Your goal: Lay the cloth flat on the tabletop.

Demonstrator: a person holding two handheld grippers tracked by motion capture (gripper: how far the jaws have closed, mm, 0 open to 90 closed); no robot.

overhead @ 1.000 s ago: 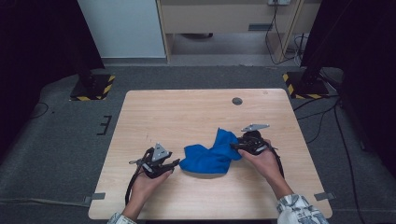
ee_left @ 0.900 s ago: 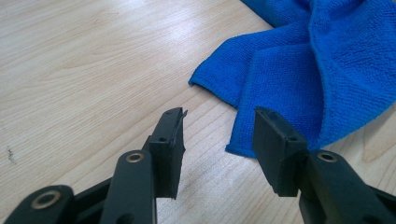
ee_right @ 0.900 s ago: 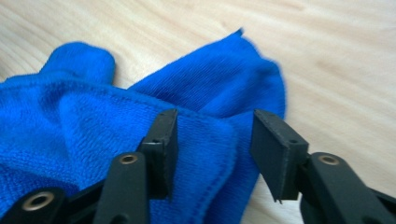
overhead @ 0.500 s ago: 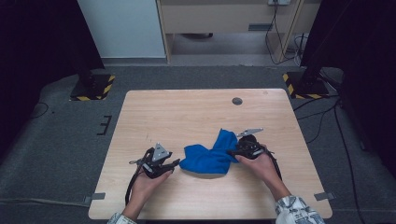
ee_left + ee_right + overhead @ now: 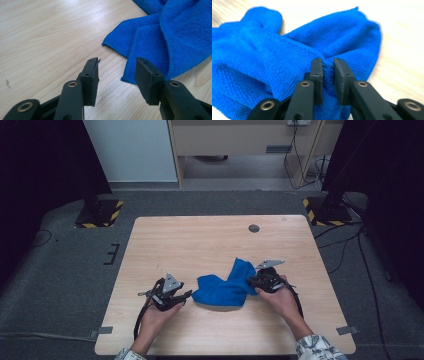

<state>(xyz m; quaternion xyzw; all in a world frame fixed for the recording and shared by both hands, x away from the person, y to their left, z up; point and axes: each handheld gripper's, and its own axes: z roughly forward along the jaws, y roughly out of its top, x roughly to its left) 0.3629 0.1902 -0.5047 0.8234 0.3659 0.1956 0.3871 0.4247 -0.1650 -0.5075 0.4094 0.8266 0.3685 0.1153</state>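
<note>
Right claw (image 5: 327, 65) has just closed, pinching unlabelled blue cloth (image 5: 274, 67).

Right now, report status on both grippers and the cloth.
Right gripper has just been closing, pinching a fold of the blue cloth. Left gripper open, just short of the cloth's edge. Cloth bunched on table. Nothing in the way.

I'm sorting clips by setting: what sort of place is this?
Probably a lab or recording studio rather than a home: a bare wooden table on grey carpet, black curtains at both sides, and stand bases marked with yellow-black hazard tape.
</note>
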